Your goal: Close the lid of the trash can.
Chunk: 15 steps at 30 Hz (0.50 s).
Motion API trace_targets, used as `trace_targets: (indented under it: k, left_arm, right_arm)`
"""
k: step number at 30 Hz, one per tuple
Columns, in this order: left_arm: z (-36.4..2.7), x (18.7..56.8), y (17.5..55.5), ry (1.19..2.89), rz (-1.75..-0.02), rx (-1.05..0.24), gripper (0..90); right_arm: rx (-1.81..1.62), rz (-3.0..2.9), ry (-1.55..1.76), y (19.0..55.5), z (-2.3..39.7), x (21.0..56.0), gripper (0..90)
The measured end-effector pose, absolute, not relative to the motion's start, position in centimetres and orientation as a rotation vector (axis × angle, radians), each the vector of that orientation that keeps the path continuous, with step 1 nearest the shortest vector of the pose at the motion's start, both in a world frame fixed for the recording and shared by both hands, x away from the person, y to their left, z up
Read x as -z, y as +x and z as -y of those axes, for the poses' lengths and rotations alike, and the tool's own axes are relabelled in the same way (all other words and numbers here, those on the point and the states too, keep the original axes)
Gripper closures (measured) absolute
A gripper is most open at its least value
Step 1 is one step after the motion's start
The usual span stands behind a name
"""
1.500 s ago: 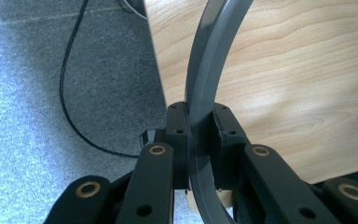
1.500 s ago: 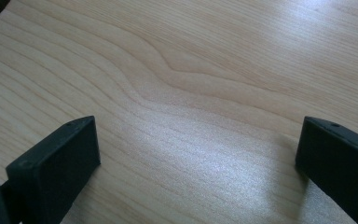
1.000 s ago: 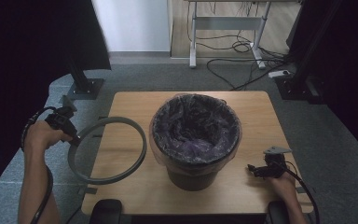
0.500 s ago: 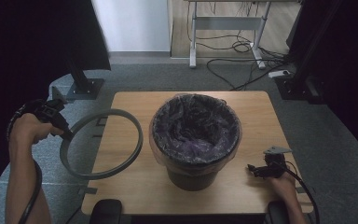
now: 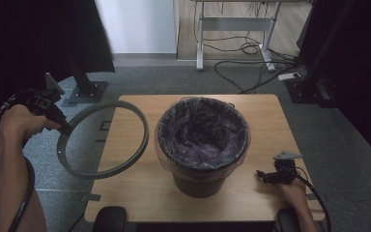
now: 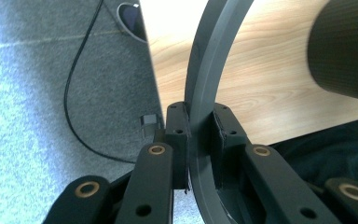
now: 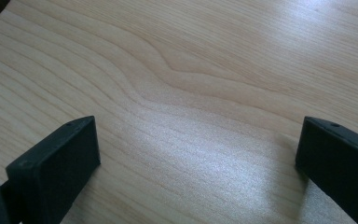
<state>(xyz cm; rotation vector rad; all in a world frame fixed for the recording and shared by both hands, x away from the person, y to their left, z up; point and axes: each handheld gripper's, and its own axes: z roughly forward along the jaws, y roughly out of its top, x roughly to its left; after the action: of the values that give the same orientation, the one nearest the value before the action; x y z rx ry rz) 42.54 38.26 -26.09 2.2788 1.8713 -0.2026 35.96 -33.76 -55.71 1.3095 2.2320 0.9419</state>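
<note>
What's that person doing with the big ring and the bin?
A person holds a gripper in each hand. The left gripper is clamped on the edge of a grey ring, holding it tilted up over the left side of the wooden table. A black bin lined with a plastic bag stands in the middle. The right gripper rests open on the table beside the bin, holding nothing. The ring isn't on the bin yet.

In the left gripper view the grey ring [image 6: 205, 70] runs off the top edge, and the dark bin [image 6: 345, 51] is cut at the right, blurred. From above, the bin's [image 5: 200, 181] base stays hidden.
</note>
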Motion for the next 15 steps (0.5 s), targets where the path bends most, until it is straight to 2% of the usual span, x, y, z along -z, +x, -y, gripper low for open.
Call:
trace_targets:
  k: [15]
  left_arm:
    - [-33.3,22.3,43.5,2.347,-1.736,0.205,79.0]
  right_arm:
    - [-0.942,-2.232,1.31,36.0,33.8,55.7,0.0]
